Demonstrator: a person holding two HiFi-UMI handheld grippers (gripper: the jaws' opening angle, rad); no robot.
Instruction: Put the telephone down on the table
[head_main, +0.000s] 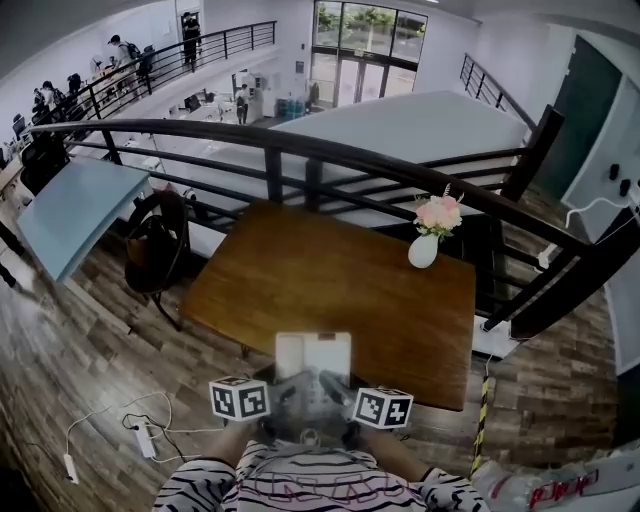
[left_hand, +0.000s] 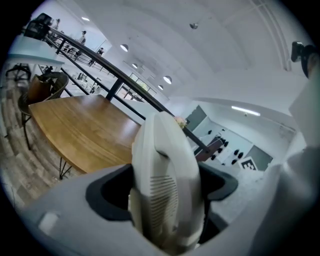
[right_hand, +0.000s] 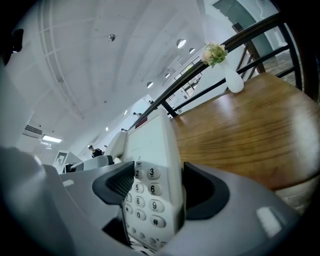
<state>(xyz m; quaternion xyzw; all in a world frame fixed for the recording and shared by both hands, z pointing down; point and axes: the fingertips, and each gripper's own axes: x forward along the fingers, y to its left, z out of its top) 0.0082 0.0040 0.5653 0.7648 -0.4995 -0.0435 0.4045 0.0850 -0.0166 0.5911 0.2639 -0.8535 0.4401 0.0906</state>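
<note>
White telephone (head_main: 313, 358) held up between both tools, close in front of the person, at the near edge of the brown wooden surface (head_main: 300, 270). From the head view it overlaps that near edge. No view settles whether its base touches the wood.

Left hand-held gripper (left_hand: 162, 189): jaws clamped on the telephone's left side, dark pads pressed against the handset (left_hand: 167, 165), whose slotted earpiece grille faces the camera.

Right hand-held gripper (right_hand: 160, 189): jaws clamped on the telephone's right side, one pad against the keypad (right_hand: 147, 195). Digits 2, 3, 6, 9, 0 and # are readable.

Marker cubes of both tools sit side by side just below the telephone in the head view, above a striped sleeve.

Containers: one small white vase (head_main: 423, 251) stands upright near the far right corner of the surface, well apart from the telephone. It holds a bunch of pale pink flowers (head_main: 438, 213).

Surroundings: a dark railing (head_main: 300, 145) runs behind the surface. A dark chair (head_main: 160, 250) stands just beside its left end. A white power strip (head_main: 145, 438) with its cable lies on the wooden floor (head_main: 60, 350) to the left.
</note>
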